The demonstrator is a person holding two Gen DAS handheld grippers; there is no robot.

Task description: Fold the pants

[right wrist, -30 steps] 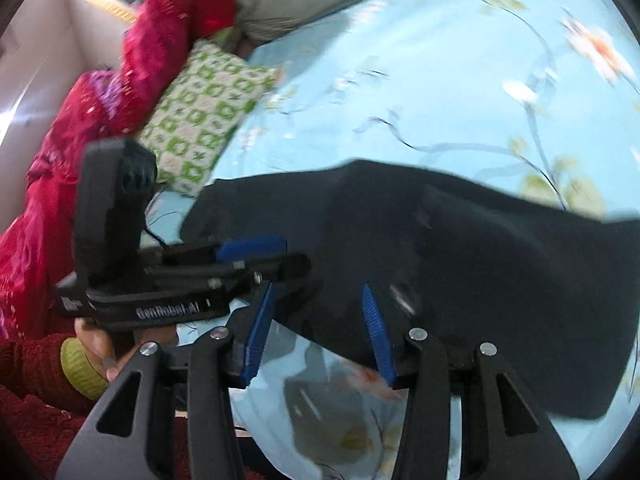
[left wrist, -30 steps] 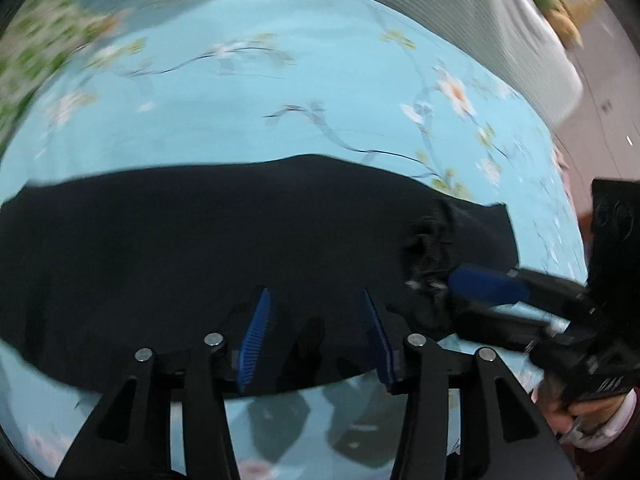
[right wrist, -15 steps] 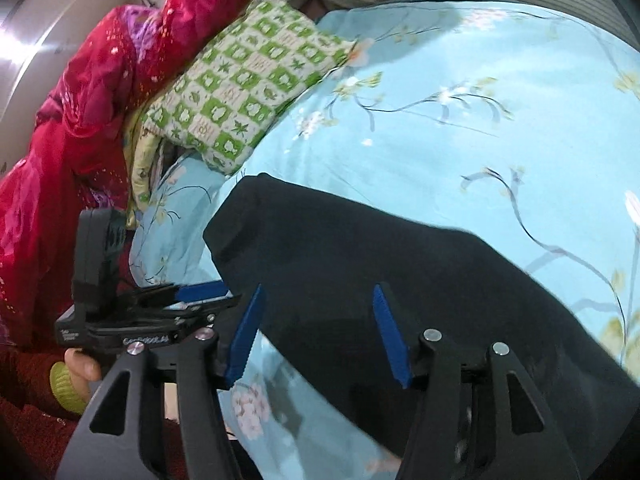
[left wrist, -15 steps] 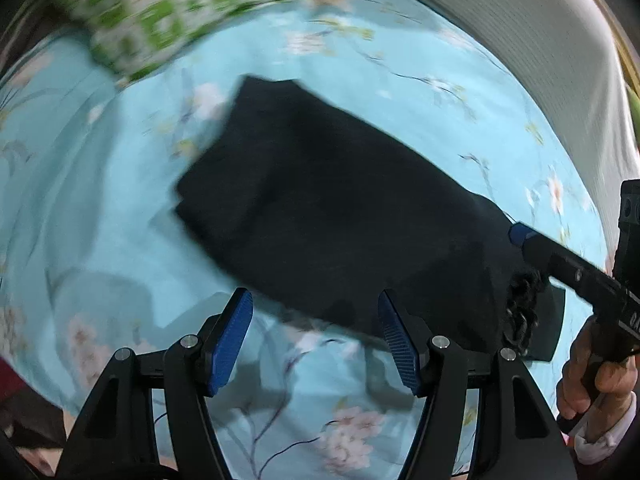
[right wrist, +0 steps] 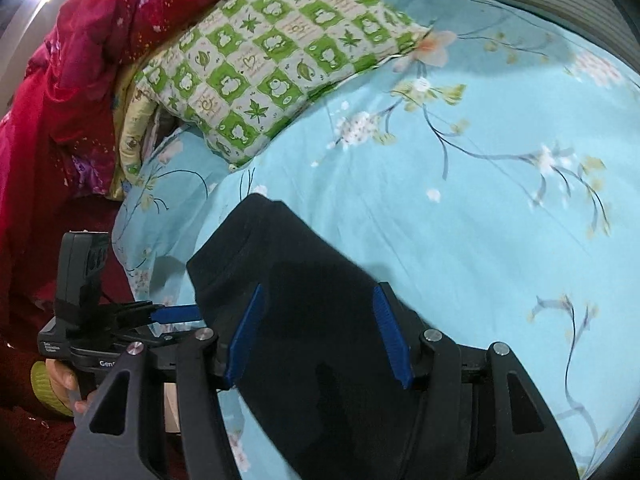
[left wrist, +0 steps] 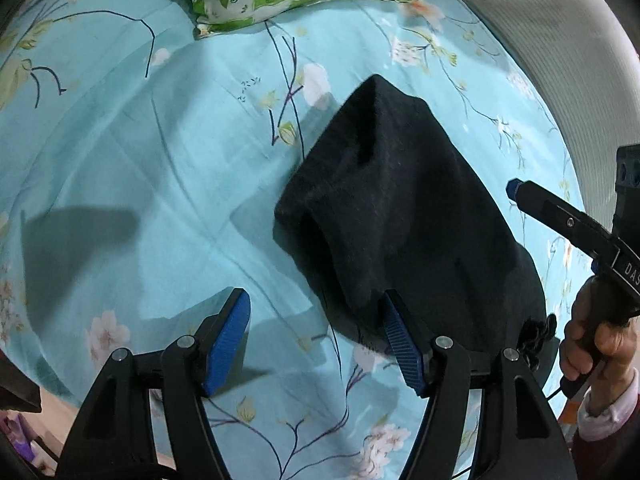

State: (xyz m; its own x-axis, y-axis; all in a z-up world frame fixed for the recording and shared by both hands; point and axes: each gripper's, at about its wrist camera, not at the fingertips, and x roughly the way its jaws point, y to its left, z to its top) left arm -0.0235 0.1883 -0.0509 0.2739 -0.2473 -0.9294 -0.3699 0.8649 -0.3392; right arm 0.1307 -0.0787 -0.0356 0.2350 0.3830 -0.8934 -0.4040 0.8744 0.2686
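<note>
Hovering open and empty over the bed [left wrist: 120, 160]: left gripper [left wrist: 316, 340] beside pants [left wrist: 400, 208], right gripper [right wrist: 320, 332] above them.

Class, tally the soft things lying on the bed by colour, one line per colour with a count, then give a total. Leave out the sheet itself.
Black: 1, the pants
Green and white: 1, the pillow
Red: 1, the quilt
Total: 3
</note>
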